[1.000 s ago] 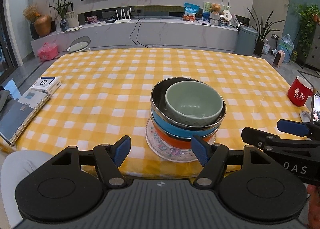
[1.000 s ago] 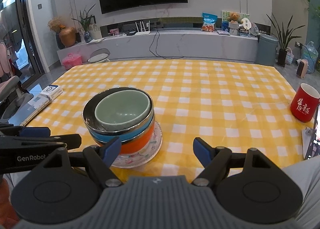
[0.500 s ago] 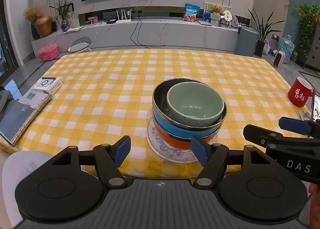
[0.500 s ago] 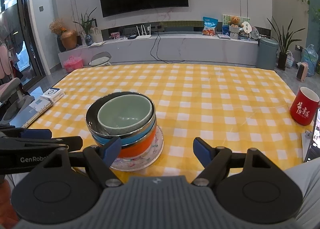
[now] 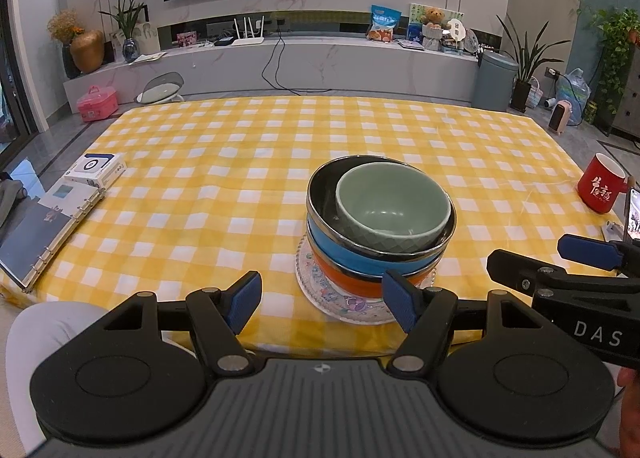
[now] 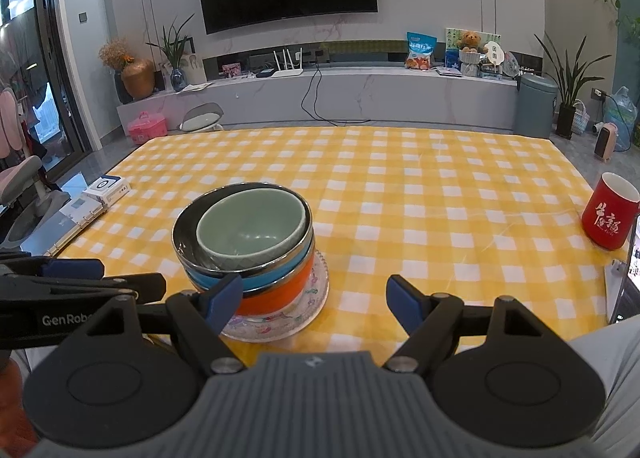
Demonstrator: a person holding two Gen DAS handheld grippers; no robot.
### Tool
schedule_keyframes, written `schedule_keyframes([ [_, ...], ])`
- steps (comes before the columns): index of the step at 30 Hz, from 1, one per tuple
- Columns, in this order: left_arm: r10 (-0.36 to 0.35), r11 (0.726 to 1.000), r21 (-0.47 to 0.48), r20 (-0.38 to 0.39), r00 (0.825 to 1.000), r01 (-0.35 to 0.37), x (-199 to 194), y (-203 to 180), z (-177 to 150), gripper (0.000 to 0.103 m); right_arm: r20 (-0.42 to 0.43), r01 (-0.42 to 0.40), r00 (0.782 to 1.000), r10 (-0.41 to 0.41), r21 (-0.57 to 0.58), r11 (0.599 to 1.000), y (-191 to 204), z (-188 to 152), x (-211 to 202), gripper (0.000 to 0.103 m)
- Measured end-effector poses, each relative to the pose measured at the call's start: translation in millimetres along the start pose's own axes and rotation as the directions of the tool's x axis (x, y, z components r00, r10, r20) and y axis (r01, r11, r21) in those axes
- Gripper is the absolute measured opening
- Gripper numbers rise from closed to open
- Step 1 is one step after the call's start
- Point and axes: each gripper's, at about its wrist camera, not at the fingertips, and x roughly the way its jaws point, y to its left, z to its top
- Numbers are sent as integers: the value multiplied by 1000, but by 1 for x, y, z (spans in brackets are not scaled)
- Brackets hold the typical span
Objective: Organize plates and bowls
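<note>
Stack of dishes sits near the bench's near edge, roughly mid-width, on the yellow checked cloth (image 5: 224,178). Order from bottom: patterned plate (image 5: 344,304), orange bowl (image 5: 348,282), blue bowl (image 5: 340,246), steel bowl (image 5: 324,186), green bowl (image 5: 392,210) on top. Green bowl nests inside the steel one, pushed toward its right side as seen from the left wrist.

Left gripper (image 5: 322,300): jaws spread wide, holding nothing. It hangs off the near edge of the bench. The stack lies ahead of the jaws and offset toward the right jaw; the right pad overlaps the plate's near rim in view, contact cannot be judged.

Right gripper (image 6: 314,300): jaws equally wide apart, nothing between them. The stack is ahead and to the left, with the left pad in front of the orange and blue bowls; touching or not cannot be told.

Red mug (image 6: 610,216) stands by the bench's right edge, well apart from the stack. Binder (image 5: 44,234) and small white box (image 5: 96,170) lie at the left edge.
</note>
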Motion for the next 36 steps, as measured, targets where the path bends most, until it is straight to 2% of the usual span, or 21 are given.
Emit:
schedule_keyframes([
  [36, 2, 1000, 4, 3, 1000, -2, -2, 2, 1, 81, -14, -7, 1000, 7, 16, 1000, -1, 1, 1, 78],
])
